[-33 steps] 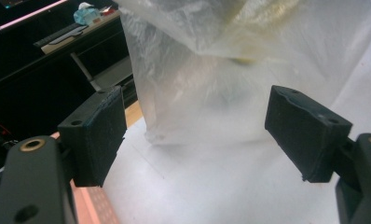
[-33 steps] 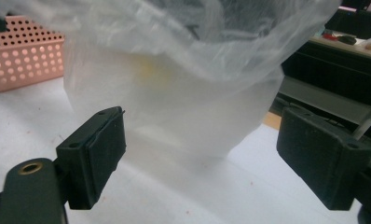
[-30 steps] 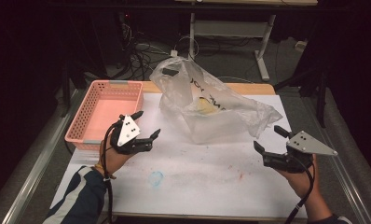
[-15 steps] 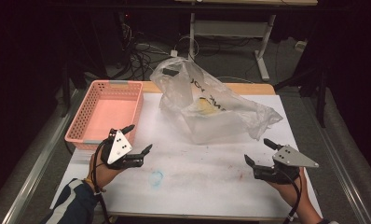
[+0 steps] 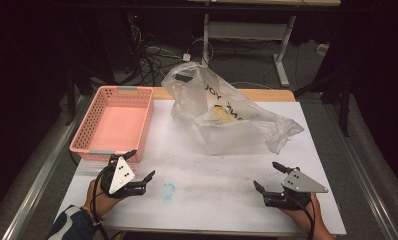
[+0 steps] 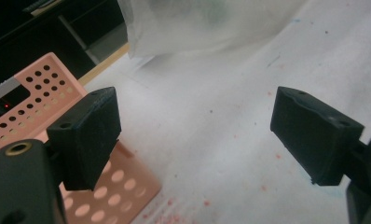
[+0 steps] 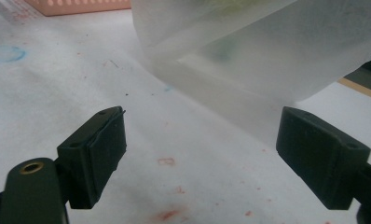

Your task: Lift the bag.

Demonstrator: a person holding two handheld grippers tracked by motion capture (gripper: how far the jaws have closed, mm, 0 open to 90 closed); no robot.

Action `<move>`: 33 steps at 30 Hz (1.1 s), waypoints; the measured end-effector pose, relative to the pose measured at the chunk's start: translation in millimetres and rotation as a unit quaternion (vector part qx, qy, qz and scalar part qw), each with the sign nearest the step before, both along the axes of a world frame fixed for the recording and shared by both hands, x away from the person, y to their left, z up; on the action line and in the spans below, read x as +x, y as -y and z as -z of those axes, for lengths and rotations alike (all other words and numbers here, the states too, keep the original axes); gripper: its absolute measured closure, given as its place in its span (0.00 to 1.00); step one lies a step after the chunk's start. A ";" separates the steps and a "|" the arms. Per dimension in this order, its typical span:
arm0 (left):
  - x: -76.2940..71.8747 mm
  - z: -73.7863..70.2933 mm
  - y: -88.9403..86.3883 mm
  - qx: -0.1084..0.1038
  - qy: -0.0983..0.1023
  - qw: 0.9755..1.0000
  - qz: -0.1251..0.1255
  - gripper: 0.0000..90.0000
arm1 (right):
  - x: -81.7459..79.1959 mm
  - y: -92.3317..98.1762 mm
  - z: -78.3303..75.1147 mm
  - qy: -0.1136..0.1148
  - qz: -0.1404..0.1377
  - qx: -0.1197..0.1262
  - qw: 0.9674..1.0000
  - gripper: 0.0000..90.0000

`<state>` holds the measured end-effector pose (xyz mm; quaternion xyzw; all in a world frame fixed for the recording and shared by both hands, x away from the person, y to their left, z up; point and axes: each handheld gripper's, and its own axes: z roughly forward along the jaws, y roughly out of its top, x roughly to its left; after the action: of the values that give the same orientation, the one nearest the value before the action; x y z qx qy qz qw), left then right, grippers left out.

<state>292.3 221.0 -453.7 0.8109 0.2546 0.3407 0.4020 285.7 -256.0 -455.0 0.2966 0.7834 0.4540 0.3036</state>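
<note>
Hovering low over the near edge of the white surface (image 5: 207, 170), the left claw (image 5: 139, 172) has its jaws spread wide with nothing between them — in the left gripper view the two black pads (image 6: 88, 133) frame bare, speckled white covering. Just beyond that claw, on its far side, sits the pink basket (image 5: 114, 122), its near rim close to the jaw tips but apart from them; its perforated corner shows beside the left pad in the left gripper view (image 6: 127, 179). Over on the other side, the right claw (image 5: 269, 177) is also gaping wide and empty, held near the front edge by the person's hand (image 5: 307, 212). Ahead of it — near in the right gripper view, well apart in the high view — lies the clear plastic bag (image 5: 222, 115), crumpled, at the middle of the surface toward the back, with something yellowish inside. A faint blue ring mark (image 5: 167, 190) lies on the covering between the two claws, nearer the left one.
</note>
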 end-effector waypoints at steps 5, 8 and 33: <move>-9.2 5.9 -6.2 -0.002 -0.015 1.000 -0.004 0.18 | -6.9 -2.1 4.0 -0.003 -0.003 -0.007 1.000 0.18; -15.4 10.3 -8.6 0.005 -0.024 1.000 -0.005 0.18 | -10.8 -2.8 5.4 -0.002 -0.002 -0.011 1.000 0.18; -23.2 12.4 -12.7 0.013 -0.027 1.000 -0.003 0.18 | -16.3 -0.7 4.1 0.004 0.005 -0.018 1.000 0.18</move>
<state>269.1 233.7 -466.1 0.8243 0.2636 0.3232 0.3828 269.4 -255.3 -459.1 0.2934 0.7885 0.4394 0.3147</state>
